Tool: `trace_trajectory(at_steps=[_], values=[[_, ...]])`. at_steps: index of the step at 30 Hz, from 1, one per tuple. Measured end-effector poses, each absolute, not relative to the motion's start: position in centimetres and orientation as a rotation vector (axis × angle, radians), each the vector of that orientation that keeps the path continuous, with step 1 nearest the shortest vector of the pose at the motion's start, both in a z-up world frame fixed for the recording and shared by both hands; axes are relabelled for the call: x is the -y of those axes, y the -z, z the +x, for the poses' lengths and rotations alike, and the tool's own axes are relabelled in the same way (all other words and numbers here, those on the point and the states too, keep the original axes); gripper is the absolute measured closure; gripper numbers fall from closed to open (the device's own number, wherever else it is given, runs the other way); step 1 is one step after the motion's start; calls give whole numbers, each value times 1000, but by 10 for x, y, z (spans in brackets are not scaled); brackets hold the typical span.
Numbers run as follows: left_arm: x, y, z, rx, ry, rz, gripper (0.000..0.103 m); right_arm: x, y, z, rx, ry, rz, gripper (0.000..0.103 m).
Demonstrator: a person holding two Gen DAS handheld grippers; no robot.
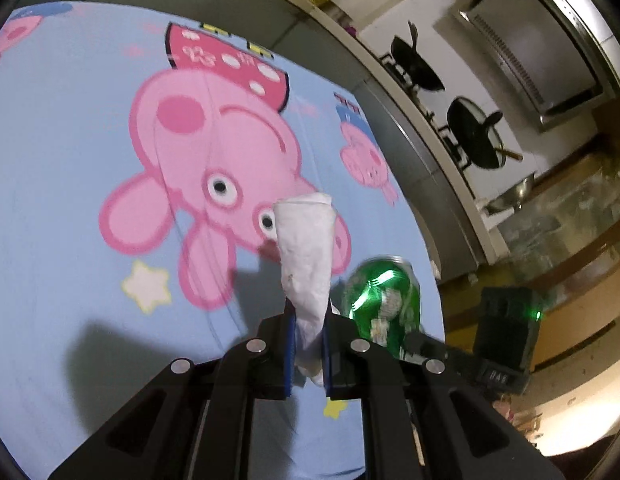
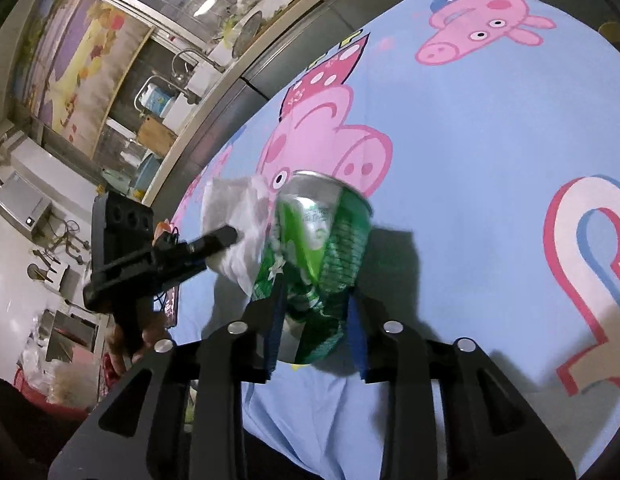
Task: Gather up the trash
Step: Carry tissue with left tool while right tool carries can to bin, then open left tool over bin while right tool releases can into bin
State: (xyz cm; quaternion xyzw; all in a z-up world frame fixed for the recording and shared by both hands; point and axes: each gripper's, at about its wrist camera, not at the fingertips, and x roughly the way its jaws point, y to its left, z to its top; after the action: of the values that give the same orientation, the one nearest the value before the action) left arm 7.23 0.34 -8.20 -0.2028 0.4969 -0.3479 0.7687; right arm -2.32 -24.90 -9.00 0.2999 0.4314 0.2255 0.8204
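My left gripper (image 1: 308,344) is clamped narrow on a crumpled white tissue (image 1: 308,256), its blue pads pressing the lower end. The tissue stands up out of the jaws, long axis running away from me along the fingers, its wider end farthest from the gripper. My right gripper (image 2: 315,334) holds a crushed green can (image 2: 317,256), the pads squeezing its dented lower half. The can's long axis also runs forward along the fingers, with its silver rim pointing away from me. Both pieces of trash are lifted above the desk (image 1: 70,160), which is covered by a light blue cloth printed with pink cartoon pigs (image 2: 509,200). Tissue and can sit just beside each other, the can to the tissue's right.
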Motion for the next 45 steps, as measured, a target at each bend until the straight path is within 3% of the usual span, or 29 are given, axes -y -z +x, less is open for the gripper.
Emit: trace_trajectory(at_steps=[3, 5, 13, 26, 33, 36, 37, 38, 40, 45], values=[[1, 87, 70, -1103, 753, -436, 92, 249, 95, -22, -915, -496, 669, 72], [5, 88, 69, -1112, 757, -429, 92, 251, 97, -23, -897, -528, 700, 83], [63, 71, 84, -1129, 814, -307, 92, 305, 89, -30, -766, -442, 777, 89], [331, 17, 124, -1089, 1125, -46, 92, 513, 71, -64, -453, -33, 879, 90], [454, 38, 142, -1101, 1147, 103, 92, 580, 81, -61, -495, 174, 761, 89], [481, 58, 148, -1119, 1100, 173, 81, 589, 93, -51, -537, 194, 747, 86], [486, 63, 149, -1114, 1076, 195, 69, 590, 97, -46, -550, 198, 743, 85], [490, 65, 149, -1107, 1061, 203, 64, 590, 101, -43, -560, 199, 746, 74], [490, 65, 151, -1102, 1040, 202, 61, 590, 103, -43, -546, 219, 754, 66], [466, 50, 150, -1055, 1014, 190, 58, 582, 99, -53, -499, 238, 770, 66]])
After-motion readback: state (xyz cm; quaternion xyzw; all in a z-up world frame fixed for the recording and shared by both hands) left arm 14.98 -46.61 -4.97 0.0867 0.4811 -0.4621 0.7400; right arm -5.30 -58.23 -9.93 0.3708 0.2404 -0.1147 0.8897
